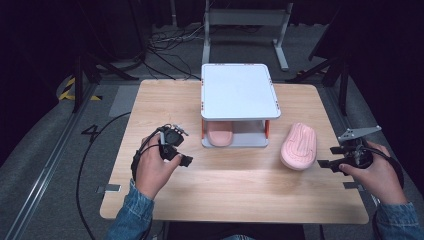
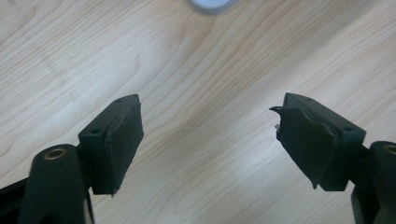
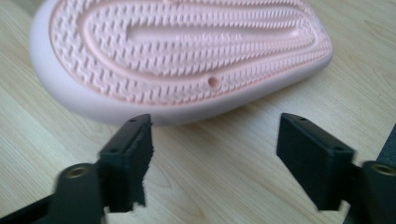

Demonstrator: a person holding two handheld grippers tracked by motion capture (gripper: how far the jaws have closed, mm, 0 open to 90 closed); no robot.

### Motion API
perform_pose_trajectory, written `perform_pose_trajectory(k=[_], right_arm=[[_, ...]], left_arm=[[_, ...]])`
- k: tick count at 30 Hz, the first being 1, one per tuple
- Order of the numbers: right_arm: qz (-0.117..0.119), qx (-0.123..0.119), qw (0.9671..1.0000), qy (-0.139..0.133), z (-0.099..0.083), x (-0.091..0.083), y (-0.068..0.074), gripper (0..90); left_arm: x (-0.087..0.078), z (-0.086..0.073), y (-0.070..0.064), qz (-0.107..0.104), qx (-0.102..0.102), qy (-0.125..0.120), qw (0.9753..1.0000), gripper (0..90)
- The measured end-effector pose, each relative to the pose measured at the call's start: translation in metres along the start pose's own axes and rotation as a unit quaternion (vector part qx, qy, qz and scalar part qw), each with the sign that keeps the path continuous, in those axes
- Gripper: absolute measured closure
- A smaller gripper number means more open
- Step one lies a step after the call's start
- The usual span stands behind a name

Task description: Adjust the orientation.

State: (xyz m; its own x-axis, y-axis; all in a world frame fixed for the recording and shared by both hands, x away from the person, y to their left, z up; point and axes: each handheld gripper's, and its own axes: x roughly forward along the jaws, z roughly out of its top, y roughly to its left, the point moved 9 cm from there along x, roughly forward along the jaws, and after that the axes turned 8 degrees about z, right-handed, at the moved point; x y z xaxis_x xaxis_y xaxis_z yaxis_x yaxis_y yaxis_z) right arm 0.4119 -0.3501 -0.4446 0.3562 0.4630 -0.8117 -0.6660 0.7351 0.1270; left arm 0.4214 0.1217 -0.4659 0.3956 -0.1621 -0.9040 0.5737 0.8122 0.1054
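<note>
Item: pink rubber slipper (image 1: pixel 299 145), sole up, lay on pale wood tabletop (image 1: pixel 235 185) right of white two-tier shelf rack (image 1: pixel 239 92); its mate (image 1: pixel 219 135) sat on lower tier. Right gripper (image 3: pixel 212 154) released, jaws apart, just beside slipper, prob. lined up to grasp. Left gripper (image 2: pixel 208 140) released, empty, over bare wood.

Pale pinks, white and black on your light wood table.

Your table (image 1: pixel 235 185) is light blond wood with a wavy brown grain. The slipper (image 1: pixel 299 146) lying sole-up is soft pink, its sole moulded in a fine zigzag tread inside raised oval ridges. A second slipper (image 1: pixel 219 134) on the lower level of the rack is the same pink. The rack (image 1: pixel 239 91) is white to pale grey with orange-red posts. Your left gripper (image 1: pixel 180 154) and right gripper (image 1: pixel 332 164) are black, with brass-coloured rivets near the jaws; the right one carries a grey plate. Your sleeves (image 1: pixel 131 215) are blue denim. On the grey floor runs a yellow-and-black striped tape (image 1: pixel 67 88).
</note>
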Motion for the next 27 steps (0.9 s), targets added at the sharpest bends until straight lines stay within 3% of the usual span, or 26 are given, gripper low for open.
perform_pose_trajectory(k=[2, 5, 7, 9, 11, 15, 17, 18, 23, 27], right_arm=[[0.007, -0.008, 0.9999, 0.003, 0.005, 0.001, -0.002, 41.4], [0.018, -0.020, 0.9996, -0.008, 0.015, 0.007, -0.006, 45.3], [0.014, -0.038, 0.9991, -0.014, 0.024, 0.013, -0.011, 45.8], [0.021, -0.023, 0.9994, -0.012, 0.031, 0.016, -0.010, 52.2], [0.020, -0.027, 0.9994, -0.011, 0.036, 0.018, -0.012, 53.7], [0.002, -0.016, 0.9998, -0.011, 0.057, 0.024, -0.019, 75.5], [0.003, -0.016, 0.9998, -0.007, 0.060, 0.026, -0.020, 79.2], [0.008, -0.022, 0.9997, 0.009, 0.063, 0.034, -0.022, 83.5], [0.014, -0.035, 0.9987, 0.034, 0.065, 0.048, -0.023, 85.3], [0.018, -0.030, 0.9984, 0.044, 0.064, 0.056, -0.023, 87.2]], left_arm=[[0.000, -0.006, 0.006, 0.002, -0.008, 0.001, 1.0000, 21.7], [0.000, -0.013, 0.014, 0.006, -0.017, 0.007, 0.9998, 21.2], [0.001, -0.016, 0.018, 0.008, -0.021, 0.007, 0.9997, 21.5], [0.002, -0.017, 0.020, 0.010, -0.024, 0.009, 0.9996, 21.5], [0.003, -0.017, 0.021, 0.009, -0.024, 0.008, 0.9996, 21.5], [0.007, -0.020, 0.020, 0.005, -0.028, 0.017, 0.9995, 22.9], [0.008, -0.020, 0.019, 0.004, -0.028, 0.020, 0.9994, 23.0], [0.010, -0.021, 0.019, 0.002, -0.027, 0.021, 0.9994, 23.1], [0.012, -0.022, 0.018, 0.000, -0.026, 0.024, 0.9994, 23.2], [0.013, -0.024, 0.018, 0.000, -0.034, 0.030, 0.9990, 23.5]])
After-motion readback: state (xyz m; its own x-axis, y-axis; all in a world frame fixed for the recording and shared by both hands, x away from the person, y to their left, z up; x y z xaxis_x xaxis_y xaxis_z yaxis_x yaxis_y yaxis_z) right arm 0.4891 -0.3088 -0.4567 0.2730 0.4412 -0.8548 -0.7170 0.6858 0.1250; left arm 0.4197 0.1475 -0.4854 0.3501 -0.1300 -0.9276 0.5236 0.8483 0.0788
